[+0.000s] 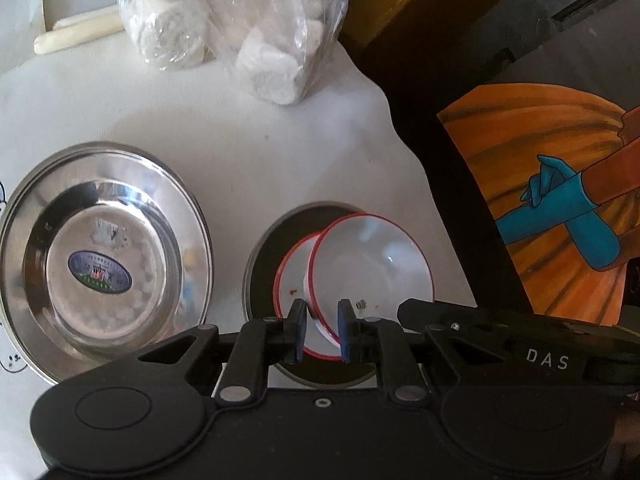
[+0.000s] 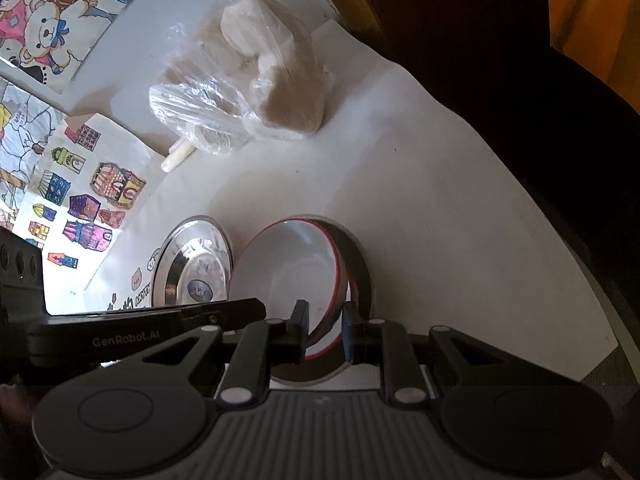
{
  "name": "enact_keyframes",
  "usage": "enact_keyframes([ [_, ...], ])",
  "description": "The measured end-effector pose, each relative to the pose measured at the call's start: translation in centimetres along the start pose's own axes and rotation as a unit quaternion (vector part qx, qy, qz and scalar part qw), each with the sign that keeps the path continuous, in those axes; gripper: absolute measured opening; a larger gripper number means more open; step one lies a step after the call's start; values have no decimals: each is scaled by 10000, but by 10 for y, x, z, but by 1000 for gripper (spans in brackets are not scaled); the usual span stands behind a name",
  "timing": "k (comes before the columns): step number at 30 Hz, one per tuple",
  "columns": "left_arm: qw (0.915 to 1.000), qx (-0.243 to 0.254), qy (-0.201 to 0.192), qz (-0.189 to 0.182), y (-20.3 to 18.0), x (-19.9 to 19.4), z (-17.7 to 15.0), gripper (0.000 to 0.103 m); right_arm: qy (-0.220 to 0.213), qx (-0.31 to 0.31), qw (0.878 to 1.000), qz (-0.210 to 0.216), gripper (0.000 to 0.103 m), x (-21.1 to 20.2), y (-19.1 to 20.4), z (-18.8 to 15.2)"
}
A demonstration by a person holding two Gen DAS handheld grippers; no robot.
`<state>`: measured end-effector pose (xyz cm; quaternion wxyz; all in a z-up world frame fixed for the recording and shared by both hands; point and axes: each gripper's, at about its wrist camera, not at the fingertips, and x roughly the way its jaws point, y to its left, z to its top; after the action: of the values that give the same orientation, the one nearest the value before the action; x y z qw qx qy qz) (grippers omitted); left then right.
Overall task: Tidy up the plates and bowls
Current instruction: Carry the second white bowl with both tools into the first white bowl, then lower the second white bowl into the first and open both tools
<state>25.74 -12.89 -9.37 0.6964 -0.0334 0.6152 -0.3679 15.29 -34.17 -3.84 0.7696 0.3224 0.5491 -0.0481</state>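
Observation:
A white bowl with a red rim (image 1: 372,264) hangs tilted over a second red-rimmed white dish (image 1: 290,280), which lies in a dark-centred steel plate (image 1: 262,256). My left gripper (image 1: 322,332) is shut on the tilted bowl's near rim. In the right wrist view the same white bowl (image 2: 288,276) stands on edge with my right gripper (image 2: 325,332) shut on its lower rim. The second dish's red rim (image 2: 347,280) and the steel plate (image 2: 362,264) show behind it. A steel bowl (image 1: 104,256) with a blue sticker sits to the left.
A clear bag of white rounds (image 1: 224,20) and a cream stick (image 1: 76,34) lie at the back of the white table (image 1: 280,140). The table edge runs close on the right, with an orange and blue painting (image 1: 560,208) beyond. Coloured drawings (image 2: 80,200) cover the left.

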Motion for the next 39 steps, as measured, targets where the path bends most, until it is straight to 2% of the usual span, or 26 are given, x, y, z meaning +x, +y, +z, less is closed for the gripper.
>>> enact_keyframes([
  [26,9994,-176,219,188,0,9,-1,19,272,-44,9996,61,22,11,-1,0],
  [39,9990,-264,205,298,-1,10,-1,20,346,-59,9993,130,22,16,-1,0],
])
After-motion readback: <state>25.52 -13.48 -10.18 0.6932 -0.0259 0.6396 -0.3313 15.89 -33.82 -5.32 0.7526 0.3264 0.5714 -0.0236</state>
